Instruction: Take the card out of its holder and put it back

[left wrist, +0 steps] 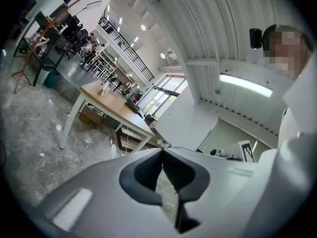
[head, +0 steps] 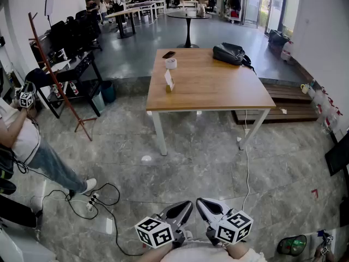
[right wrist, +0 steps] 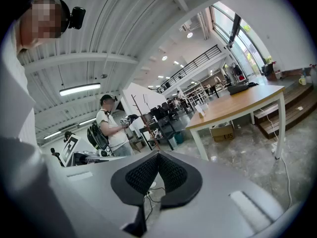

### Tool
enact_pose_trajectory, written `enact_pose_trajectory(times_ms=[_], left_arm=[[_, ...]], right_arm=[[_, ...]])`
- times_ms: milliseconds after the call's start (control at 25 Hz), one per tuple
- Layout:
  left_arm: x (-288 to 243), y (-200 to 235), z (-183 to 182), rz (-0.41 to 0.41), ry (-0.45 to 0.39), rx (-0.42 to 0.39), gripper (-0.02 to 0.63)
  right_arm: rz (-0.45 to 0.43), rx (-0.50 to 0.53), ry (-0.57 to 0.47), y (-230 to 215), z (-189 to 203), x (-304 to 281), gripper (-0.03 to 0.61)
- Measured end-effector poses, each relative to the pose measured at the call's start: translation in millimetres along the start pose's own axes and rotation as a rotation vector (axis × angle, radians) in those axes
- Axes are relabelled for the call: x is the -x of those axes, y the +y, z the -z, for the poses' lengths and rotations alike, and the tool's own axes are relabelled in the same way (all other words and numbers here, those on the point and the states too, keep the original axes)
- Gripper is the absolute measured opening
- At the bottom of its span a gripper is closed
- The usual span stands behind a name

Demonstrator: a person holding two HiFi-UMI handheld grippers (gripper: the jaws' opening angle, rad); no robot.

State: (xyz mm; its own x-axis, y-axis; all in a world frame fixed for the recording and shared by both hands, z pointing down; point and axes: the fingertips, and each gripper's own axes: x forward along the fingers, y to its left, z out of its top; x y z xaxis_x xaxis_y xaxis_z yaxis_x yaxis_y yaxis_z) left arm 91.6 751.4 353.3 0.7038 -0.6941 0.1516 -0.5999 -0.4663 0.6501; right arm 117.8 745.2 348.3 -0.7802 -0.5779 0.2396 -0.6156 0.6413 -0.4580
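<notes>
Fingers (left wrist: 141,177) of left gripper (head: 185,206) and right gripper (head: 203,203) are resting together, empty, likely because the card (head: 169,79) is standing well away on the table (head: 218,86).

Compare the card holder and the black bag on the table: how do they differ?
The card holder is small, white and stands upright near the wooden table's left edge. The black bag is much bigger, dark and slumped at the far right corner. Both sit on that table.

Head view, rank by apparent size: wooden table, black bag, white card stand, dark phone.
1. light-brown square wooden table
2. black soft bag
3. white upright card and flat dark phone: too alike to rank
</notes>
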Motion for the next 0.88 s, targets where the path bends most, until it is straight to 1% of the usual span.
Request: enact_pose_trajectory(times_ms=[120, 240, 360, 440, 520, 680, 760, 880], left_arm=[[-6, 8, -2, -0.011, -0.010, 0.016, 0.008], [-19, 17, -3, -0.004, 0.010, 0.019, 0.008], [-31, 32, -14, -0.017, 0.019, 0.003, 0.008], [-40, 52, -26, -0.038, 0.014, 0.006, 0.008], [-53, 74, -42, -0.050, 0.010, 0.009, 0.008], [-84, 110, -82, -0.046, 0.019, -0.011, 0.008], [-101, 127, -111, -0.039, 0.013, -0.017, 0.008], [-126, 154, -154, -0.027, 0.019, -0.060, 0.008]], right_arm=[[-0.008, 0.010, 0.016, -8, 4, -4, -0.005], [-0.006, -0.005, 0.022, -22, 3, -13, -0.005], [-0.009, -0.023, 0.023, -36, -4, -31, -0.005], [-0.012, -0.026, 0.025, -46, -10, -50, -0.005], [-0.010, -0.017, 0.027, -59, -21, -72, -0.005], [0.015, -0.006, 0.019, -90, -52, -120, -0.005], [0.026, -0.001, 0.011, -105, -73, -146, -0.005], [0.044, 0.009, -0.011, -127, -105, -186, -0.005]])
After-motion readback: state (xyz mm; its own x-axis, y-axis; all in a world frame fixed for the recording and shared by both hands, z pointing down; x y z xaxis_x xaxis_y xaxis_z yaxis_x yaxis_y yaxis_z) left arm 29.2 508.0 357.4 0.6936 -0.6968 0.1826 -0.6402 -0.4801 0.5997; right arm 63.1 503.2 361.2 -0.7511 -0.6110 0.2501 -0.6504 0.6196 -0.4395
